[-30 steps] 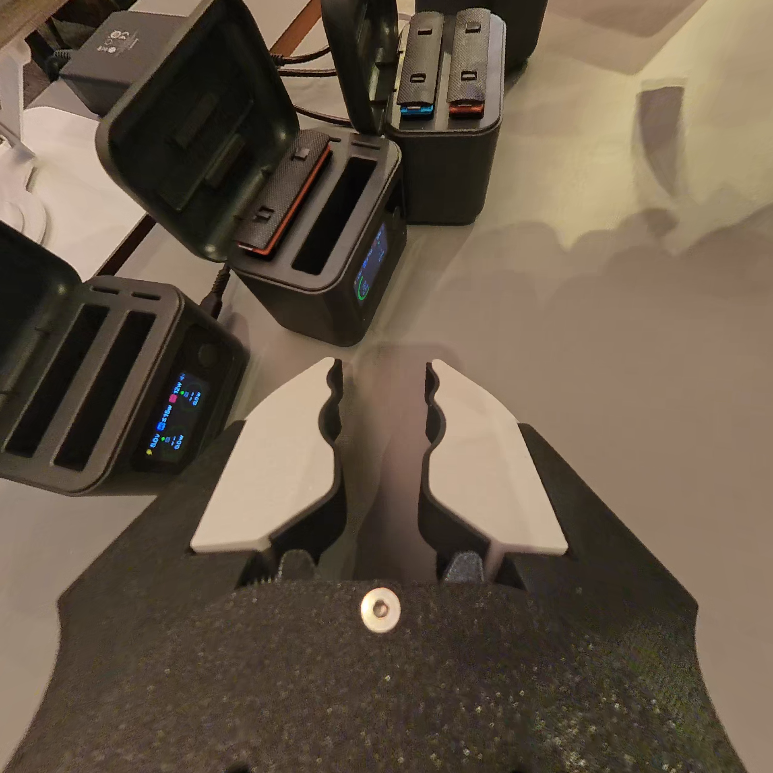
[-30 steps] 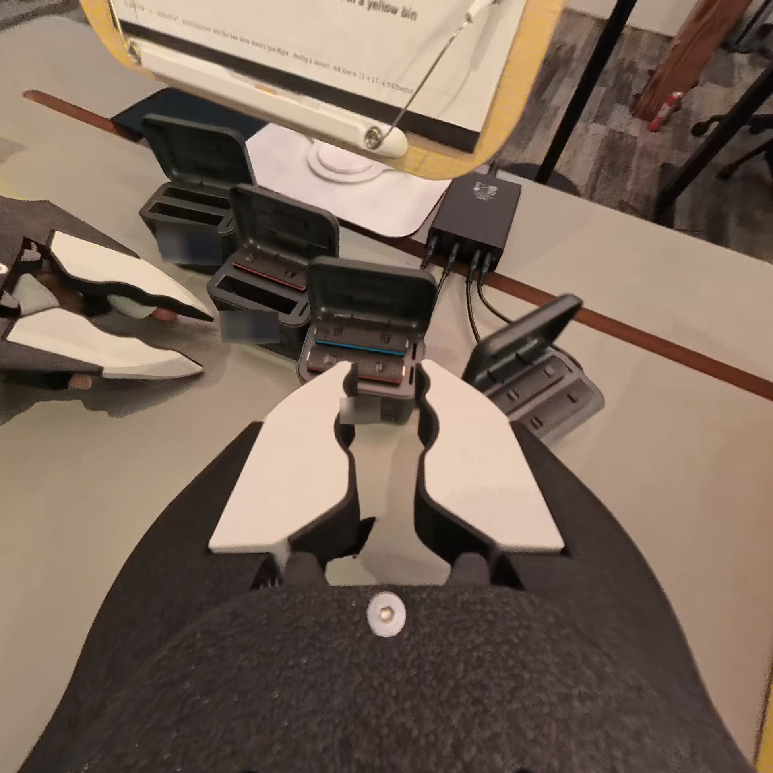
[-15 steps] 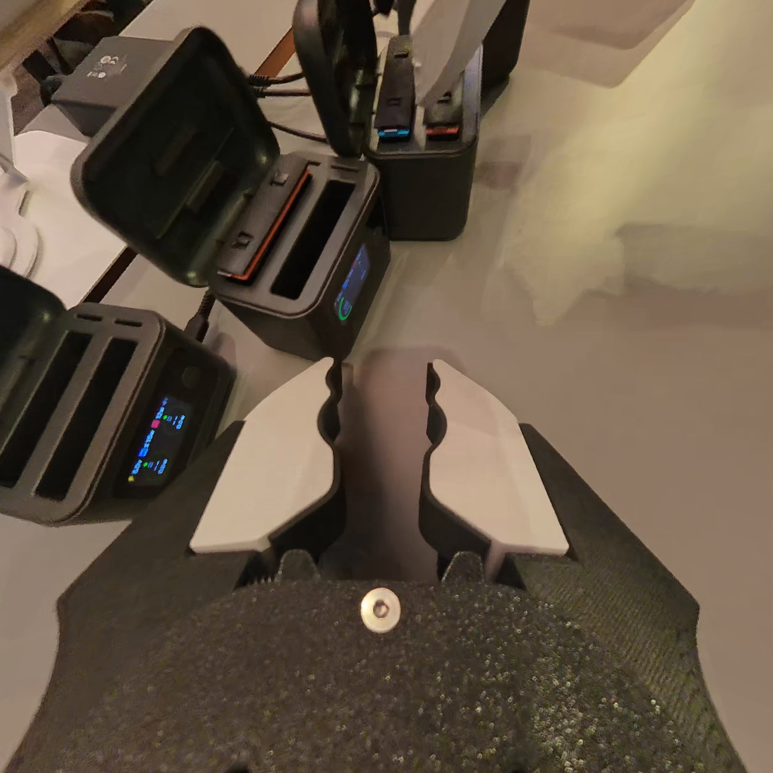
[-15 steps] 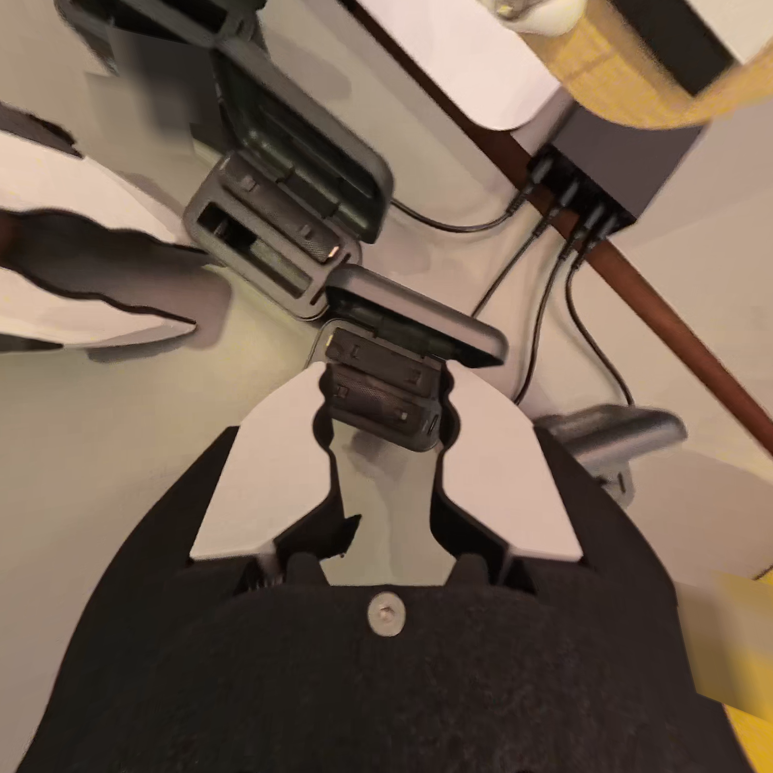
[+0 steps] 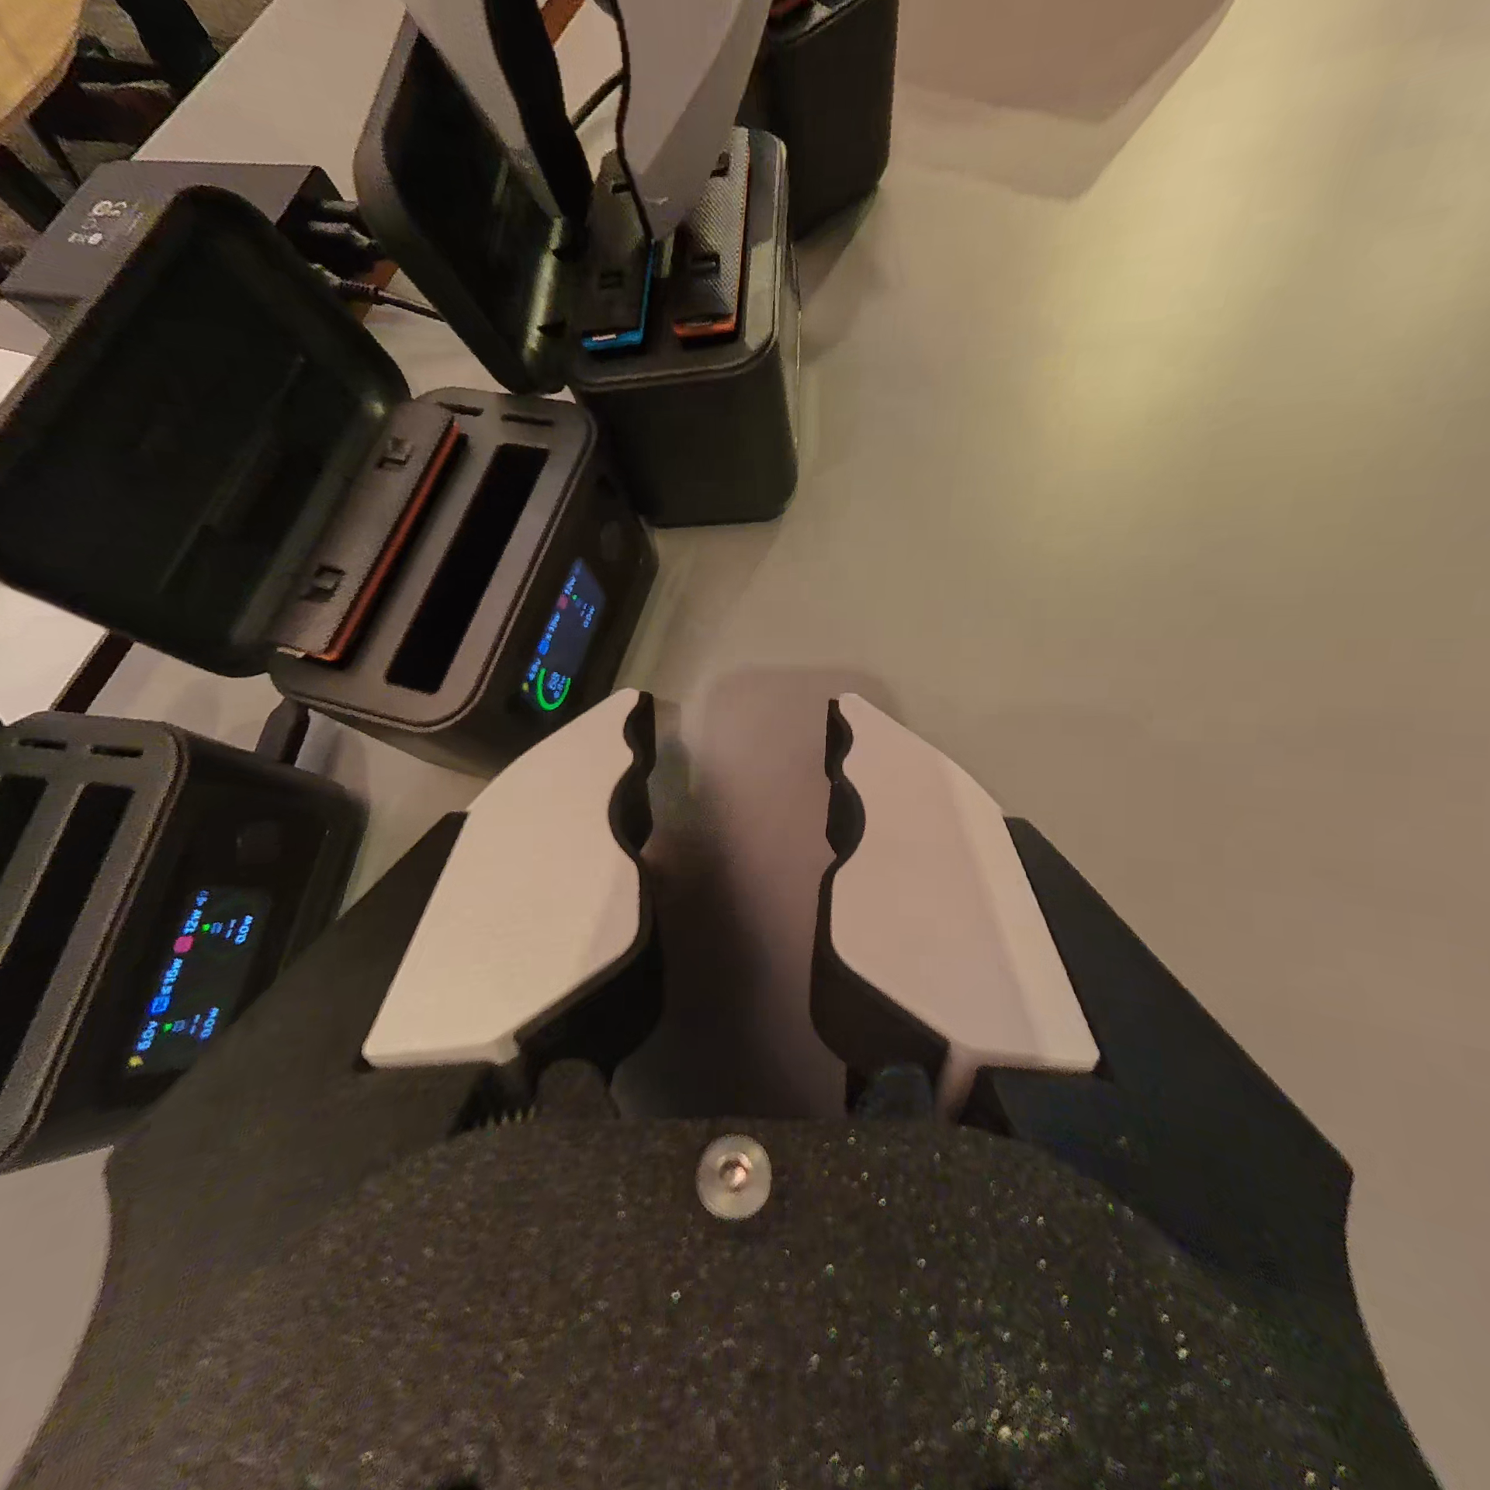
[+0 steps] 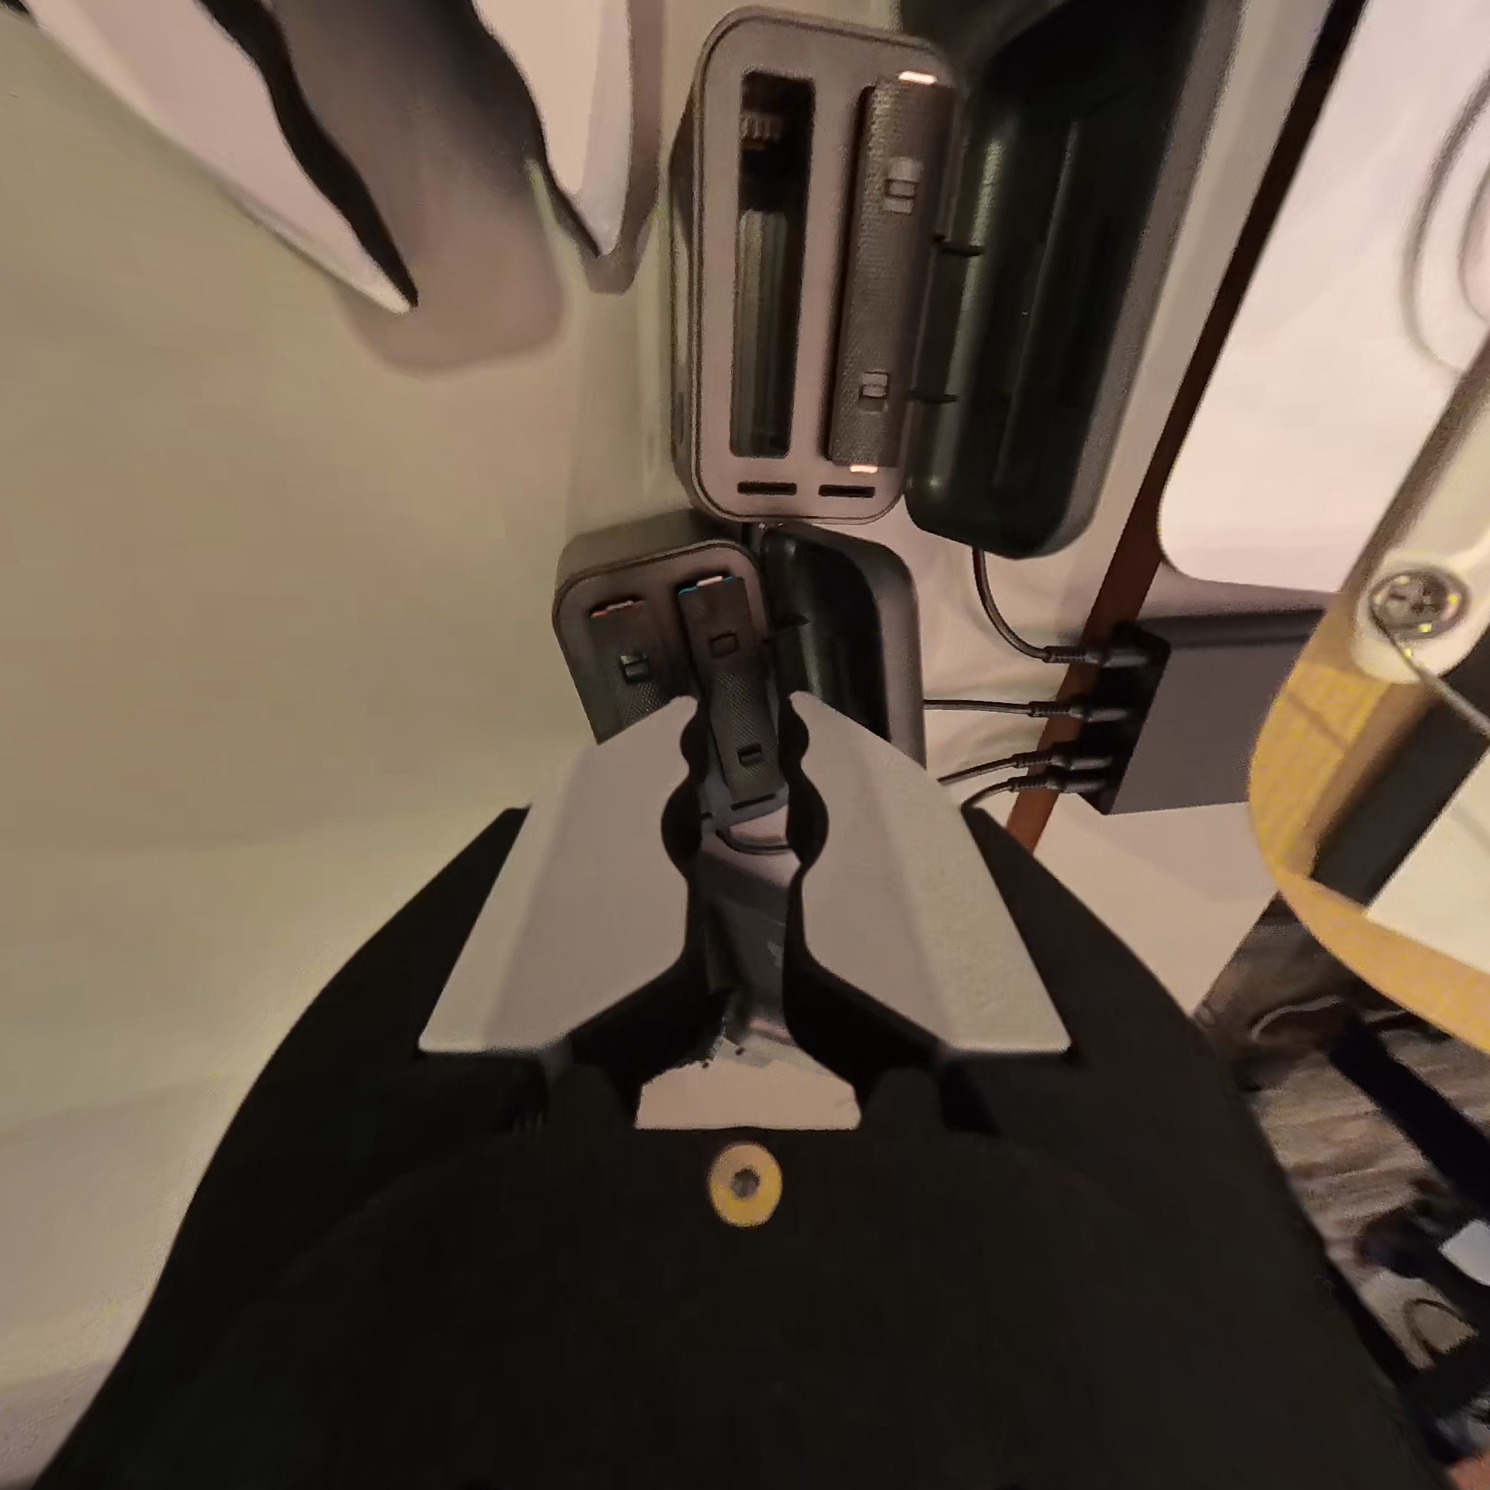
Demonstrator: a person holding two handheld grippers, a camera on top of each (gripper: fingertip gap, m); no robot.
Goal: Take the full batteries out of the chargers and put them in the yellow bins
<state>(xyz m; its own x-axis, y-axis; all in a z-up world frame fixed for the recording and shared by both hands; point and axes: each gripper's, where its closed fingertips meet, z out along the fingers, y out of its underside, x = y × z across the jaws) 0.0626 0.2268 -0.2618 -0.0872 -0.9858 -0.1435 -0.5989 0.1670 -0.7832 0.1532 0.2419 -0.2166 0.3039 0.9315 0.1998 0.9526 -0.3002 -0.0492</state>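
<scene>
Pale surface [image 5: 1129, 564] fills right of frame. Three open chargers [image 5: 451, 580] along left edge. Left gripper [image 5: 734, 709] low centre, jaws apart, nothing between. Right gripper [image 6: 742, 717], jaws closed on blue-tipped battery [image 6: 730, 685], partly raised from the centre charger [image 6: 645, 645].

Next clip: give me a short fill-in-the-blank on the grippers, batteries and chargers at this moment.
1. The right gripper is shut on the battery with the ___ edge.
2. The left gripper is open and holds ___.
3. The charger with a green ring on its screen has ___ empty slot.

Missing words: blue; nothing; one
</scene>
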